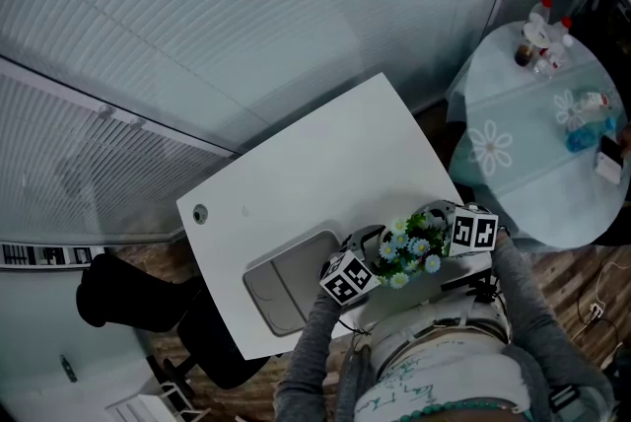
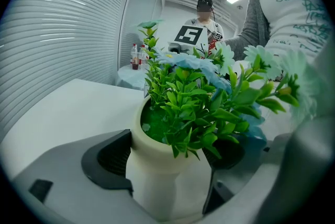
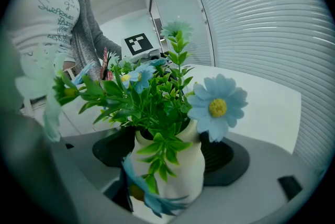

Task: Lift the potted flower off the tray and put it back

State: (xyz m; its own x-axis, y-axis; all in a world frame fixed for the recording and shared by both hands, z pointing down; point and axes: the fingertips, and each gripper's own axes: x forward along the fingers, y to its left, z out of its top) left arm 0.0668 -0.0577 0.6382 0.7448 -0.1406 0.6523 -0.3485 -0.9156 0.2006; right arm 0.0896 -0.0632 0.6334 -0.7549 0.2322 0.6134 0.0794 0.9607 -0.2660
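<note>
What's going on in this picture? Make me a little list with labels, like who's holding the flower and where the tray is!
flower pot: white pot with green leaves and blue flowers
left gripper: jaws closed on the pot from one side
right gripper: jaws closed on the pot from the other side
tray: grey, nothing on it
pot's place: off the tray, just to its right in the head view; can't tell whether it touches the table
table: white

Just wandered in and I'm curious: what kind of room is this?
Probably an office or meeting room: a white rectangular desk, walls of pale slatted blinds, and a round table under a pale blue flowered cloth.
</note>
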